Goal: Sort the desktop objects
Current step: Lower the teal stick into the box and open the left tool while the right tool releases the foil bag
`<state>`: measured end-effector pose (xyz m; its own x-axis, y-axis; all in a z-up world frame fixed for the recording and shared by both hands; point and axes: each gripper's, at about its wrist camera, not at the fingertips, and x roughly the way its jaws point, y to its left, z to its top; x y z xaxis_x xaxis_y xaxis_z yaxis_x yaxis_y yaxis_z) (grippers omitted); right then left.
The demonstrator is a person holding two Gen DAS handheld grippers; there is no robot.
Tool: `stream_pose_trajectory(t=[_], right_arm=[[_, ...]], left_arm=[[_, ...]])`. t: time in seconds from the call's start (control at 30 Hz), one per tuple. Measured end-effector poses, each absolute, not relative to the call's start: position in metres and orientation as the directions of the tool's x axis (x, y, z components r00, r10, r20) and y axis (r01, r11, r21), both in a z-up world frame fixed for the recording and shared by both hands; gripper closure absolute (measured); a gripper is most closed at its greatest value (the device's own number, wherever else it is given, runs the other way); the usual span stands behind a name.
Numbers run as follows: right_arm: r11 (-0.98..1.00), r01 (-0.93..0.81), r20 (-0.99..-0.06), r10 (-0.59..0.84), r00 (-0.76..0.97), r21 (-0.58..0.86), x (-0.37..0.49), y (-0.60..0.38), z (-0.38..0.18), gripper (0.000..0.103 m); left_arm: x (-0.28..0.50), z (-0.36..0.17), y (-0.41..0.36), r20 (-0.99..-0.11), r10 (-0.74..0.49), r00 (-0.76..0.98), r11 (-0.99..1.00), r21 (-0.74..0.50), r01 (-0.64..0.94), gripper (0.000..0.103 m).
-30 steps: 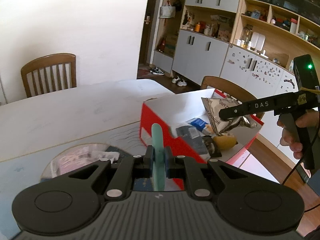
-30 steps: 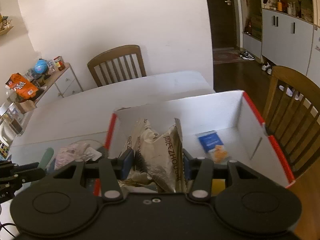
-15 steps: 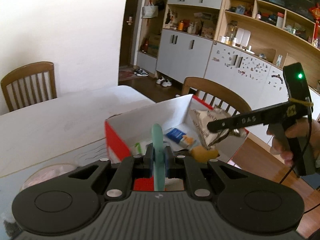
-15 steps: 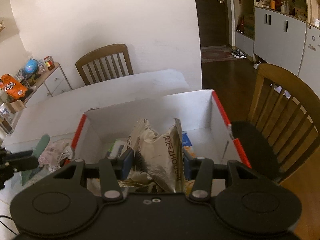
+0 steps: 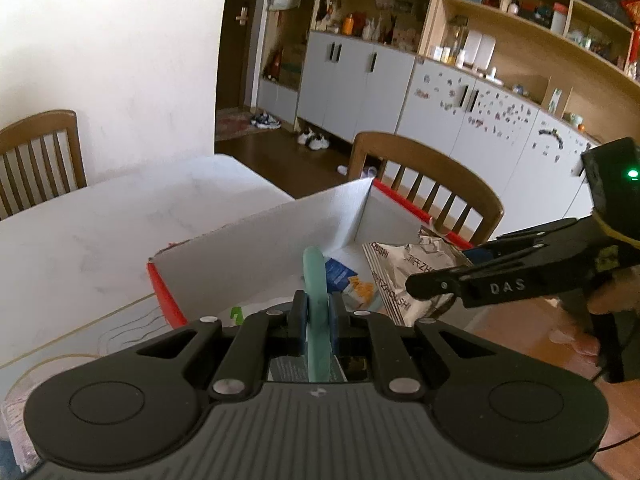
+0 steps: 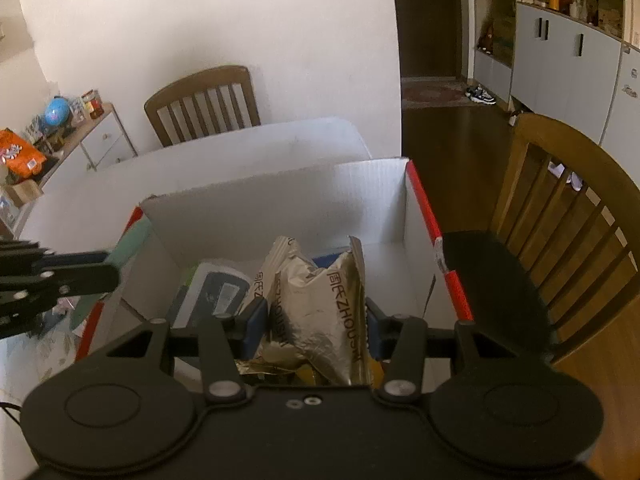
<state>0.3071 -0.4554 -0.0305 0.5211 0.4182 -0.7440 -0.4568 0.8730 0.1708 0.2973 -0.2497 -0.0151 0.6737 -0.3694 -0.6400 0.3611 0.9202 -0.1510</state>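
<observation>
My left gripper (image 5: 317,312) is shut on a flat teal object (image 5: 316,280) that stands on edge between the pads, over the near left wall of a white cardboard box with red rims (image 5: 280,240). My right gripper (image 6: 316,312) is shut on a silver snack bag (image 6: 320,292) and holds it above the inside of the same box (image 6: 280,192). The snack bag (image 5: 408,276) and right gripper (image 5: 424,284) also show at the right of the left wrist view. In the right wrist view the left gripper (image 6: 108,268) comes in from the left with the teal object (image 6: 132,244).
The box holds a blue packet (image 5: 340,276), a white and blue pack (image 6: 216,292) and something yellow. It stands on a white table (image 5: 100,232). Wooden chairs stand at the box's right side (image 6: 560,216) and across the table (image 6: 204,104). Cabinets (image 5: 360,80) line the far wall.
The left gripper carried the teal object rightward from beside the box to over its left wall. The right gripper, with the snack bag, sank slightly towards the box.
</observation>
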Motion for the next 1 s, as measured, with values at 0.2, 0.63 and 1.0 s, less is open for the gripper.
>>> stream_pose_trajectory(t=[0.2,0.63,1.0], right_arm=[[0.860,-0.488,-0.768,0.411,0.491,0.148,0.313,-0.445,-0.038,0.054],[0.839,-0.535,-0.811,0.380,0.444,0.101,0.319,-0.428,-0.053,0.054],[0.825,-0.561,-0.831,0.356,0.427,0.066,0.320,-0.416,-0.060,0.054]], left_arm=[[0.318,-0.031,-0.259,-0.677,-0.348,0.648,0.928,-0.150,0.341,0.093],[0.338,-0.063,-0.271,-0.758,-0.275,0.591,0.942,-0.089,0.323,0.093],[0.346,-0.072,-0.277,-0.790,-0.238,0.565,0.946,-0.056,0.321,0.093]])
